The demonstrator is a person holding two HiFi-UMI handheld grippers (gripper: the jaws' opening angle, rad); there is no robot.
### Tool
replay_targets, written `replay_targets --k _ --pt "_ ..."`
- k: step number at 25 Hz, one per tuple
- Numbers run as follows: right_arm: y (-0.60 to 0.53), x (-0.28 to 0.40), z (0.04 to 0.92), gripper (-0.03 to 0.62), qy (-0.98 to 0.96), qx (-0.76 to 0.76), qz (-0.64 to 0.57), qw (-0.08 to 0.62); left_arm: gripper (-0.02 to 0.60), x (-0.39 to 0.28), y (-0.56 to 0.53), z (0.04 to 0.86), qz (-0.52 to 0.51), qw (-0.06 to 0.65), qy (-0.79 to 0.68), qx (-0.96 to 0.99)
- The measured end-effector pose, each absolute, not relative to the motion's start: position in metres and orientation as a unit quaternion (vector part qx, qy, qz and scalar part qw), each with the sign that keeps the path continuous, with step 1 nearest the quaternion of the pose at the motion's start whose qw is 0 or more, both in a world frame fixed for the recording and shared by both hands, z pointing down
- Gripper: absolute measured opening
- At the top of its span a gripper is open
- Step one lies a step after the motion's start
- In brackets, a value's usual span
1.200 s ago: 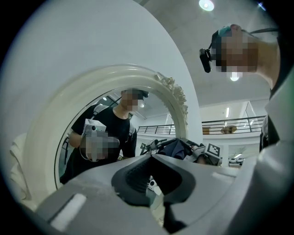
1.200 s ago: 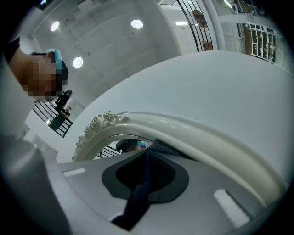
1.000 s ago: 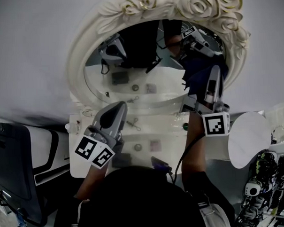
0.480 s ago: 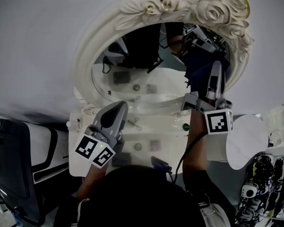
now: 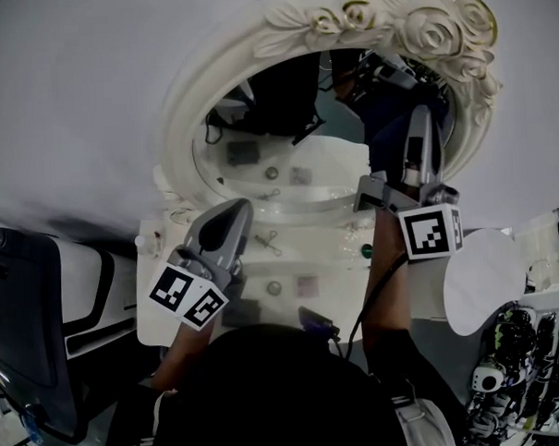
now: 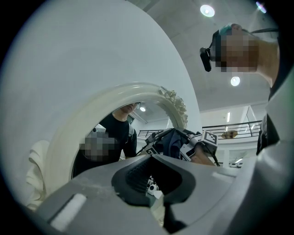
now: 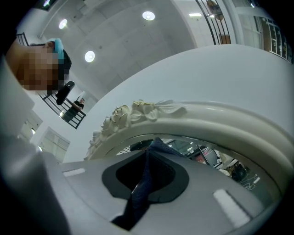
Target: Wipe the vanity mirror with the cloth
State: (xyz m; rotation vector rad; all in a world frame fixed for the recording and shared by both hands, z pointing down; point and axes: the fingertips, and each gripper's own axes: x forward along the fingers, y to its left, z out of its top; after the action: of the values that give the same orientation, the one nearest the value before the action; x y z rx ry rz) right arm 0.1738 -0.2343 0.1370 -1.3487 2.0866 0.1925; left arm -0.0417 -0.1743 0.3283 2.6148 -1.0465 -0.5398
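An oval vanity mirror (image 5: 291,166) in an ornate white rose frame (image 5: 187,111) stands at the back of the white table. My right gripper (image 5: 420,119) is raised against the glass's right side, shut on a dark blue cloth (image 5: 391,134) that lies against the mirror. In the right gripper view the cloth (image 7: 140,186) hangs pinched between the jaws, under the frame (image 7: 193,117). My left gripper (image 5: 231,215) hovers low in front of the mirror's bottom edge, shut and empty. The left gripper view shows the frame (image 6: 87,110) and the right gripper with the cloth (image 6: 177,142).
Small items lie scattered on the white vanity table (image 5: 331,247), among them a little square object (image 5: 306,286). A dark chair (image 5: 24,312) stands at the left. A white round panel (image 5: 485,278) and cluttered gear (image 5: 535,354) are at the right.
My right gripper has moved a little up the mirror's right side with the cloth. The left gripper has stayed where it was.
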Motion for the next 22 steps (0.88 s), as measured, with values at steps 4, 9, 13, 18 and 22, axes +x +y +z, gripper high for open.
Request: replay_targets --k 4,9,13,18,22 --pt "-0.234 0.158 0.131 0.028 0.8 -0.506 0.077 0.314 -0.002 -0.046 -0.172 0.328 -0.19 0.137 -0.361 0.903" --pt "-0.236 0.13 0.127 0.028 0.811 -0.501 0.091 0.289 -0.002 -0.052 -0.172 0.328 -0.194 0.138 -0.361 0.902" --pt "-0.237 0.105 0.126 0.028 0.818 -0.5 0.11 0.263 -0.002 -0.057 -0.172 0.33 -0.197 0.139 -0.362 0.9" --pt "-0.238 0.079 0.127 0.028 0.828 -0.492 0.122 0.241 -0.002 -0.066 -0.173 0.333 -0.201 0.143 -0.366 0.898" --pt "-0.238 0.066 0.128 0.028 0.834 -0.487 0.125 0.227 -0.002 -0.07 -0.173 0.334 -0.206 0.144 -0.366 0.896"
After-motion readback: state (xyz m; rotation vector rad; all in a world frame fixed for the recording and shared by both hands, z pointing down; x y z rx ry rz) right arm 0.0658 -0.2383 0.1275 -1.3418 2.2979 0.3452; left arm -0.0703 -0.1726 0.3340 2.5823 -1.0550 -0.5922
